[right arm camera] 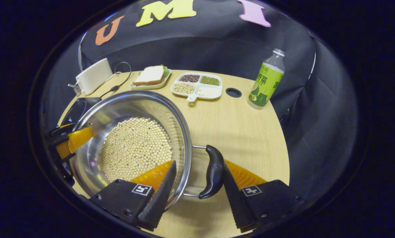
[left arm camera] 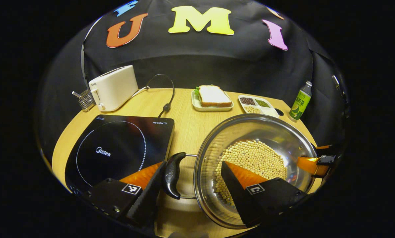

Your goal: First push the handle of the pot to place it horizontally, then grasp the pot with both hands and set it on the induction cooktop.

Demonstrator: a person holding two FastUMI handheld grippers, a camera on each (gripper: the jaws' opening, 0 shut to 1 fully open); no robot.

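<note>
A steel pot (left arm camera: 250, 130) holding soybeans (left arm camera: 253, 158) stands on the wooden table, just right of the black induction cooktop (left arm camera: 118, 148). Its two black handles lie level, one on each side. My left gripper (left arm camera: 193, 168) straddles the near handle (left arm camera: 172, 173), one finger outside the handle and the other inside the pot wall, closed in on them. In the right gripper view my right gripper (right arm camera: 199, 163) holds the opposite handle (right arm camera: 214, 172) the same way, with its other finger inside the pot (right arm camera: 144, 102). Each gripper appears across the pot in the other's view.
A white toaster (left arm camera: 113, 87) with its cable stands behind the cooktop. At the back lie a sandwich plate (left arm camera: 212, 97) and a divided tray of grains (left arm camera: 256, 105). A green bottle (right arm camera: 266, 81) stands at the far right, by a round hole (right arm camera: 233, 92) in the tabletop.
</note>
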